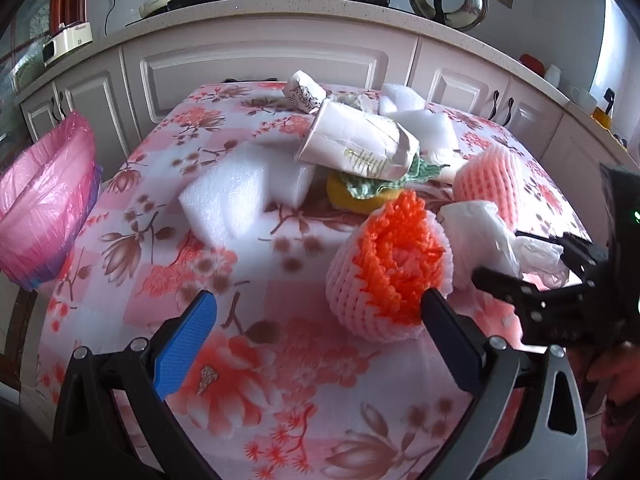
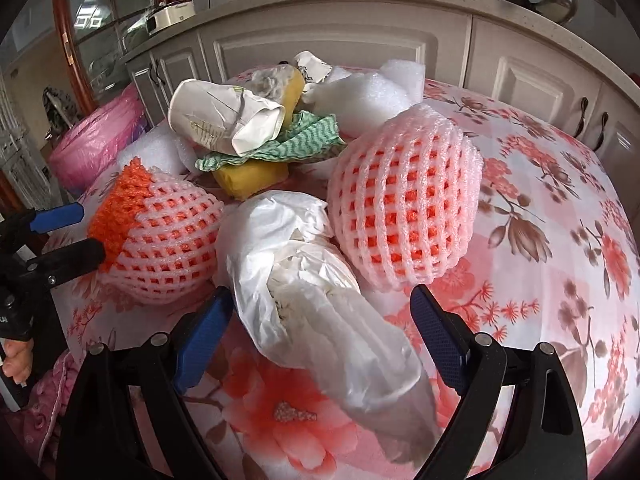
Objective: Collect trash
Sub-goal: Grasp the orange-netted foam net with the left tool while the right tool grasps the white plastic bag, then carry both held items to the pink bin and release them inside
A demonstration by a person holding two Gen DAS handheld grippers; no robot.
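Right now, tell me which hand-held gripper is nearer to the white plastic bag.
Right. The right hand-held gripper stands open with the white plastic bag lying between its fingers. The left hand-held gripper is off to the bag's left, beside the orange foam fruit net.

The right gripper (image 2: 320, 316) stands wide over a crumpled white plastic bag (image 2: 316, 312), pads clear of it; two foam fruit nets (image 2: 404, 200) flank it on the floral tablecloth (image 2: 560, 240); the left gripper (image 2: 68, 236) nears the orange-tipped net (image 2: 160, 236).
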